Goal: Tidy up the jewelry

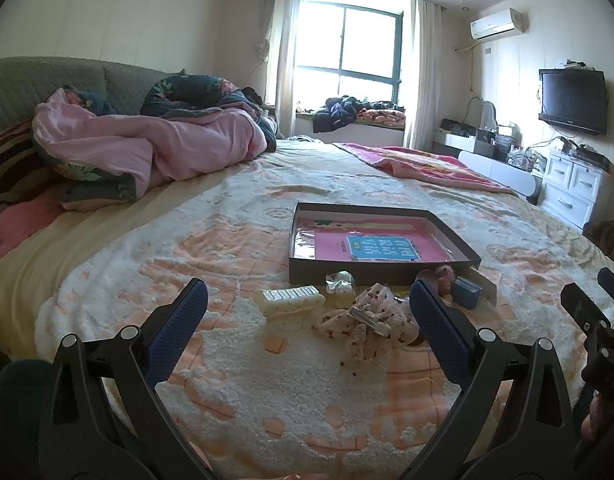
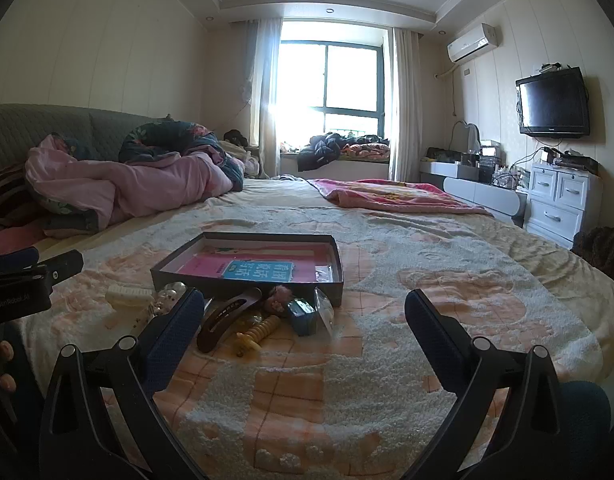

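A shallow dark box [image 1: 379, 270] [image 2: 243, 280] with a pink and blue card inside lies on the bed. In front of it lies a heap of accessories: a cream hair claw [image 1: 291, 300] [image 2: 127, 295], a floral fabric bow [image 1: 367, 320], a small blue box [image 1: 467, 292] [image 2: 303, 314], a brown hair clip [image 2: 223, 316], a yellow comb clip [image 2: 257, 334] and a pink flower piece [image 2: 279, 296]. My left gripper [image 1: 307, 316] is open and empty, just short of the heap. My right gripper [image 2: 303, 320] is open and empty, with the heap between its fingers' left half.
The fleecy peach and white blanket [image 1: 287, 400] covers the bed. A bundled pink duvet [image 1: 147, 144] lies at the far left. A pink blanket [image 2: 387, 196] lies at the far right. A white dresser [image 2: 559, 200] and wall TV [image 2: 553, 102] stand right.
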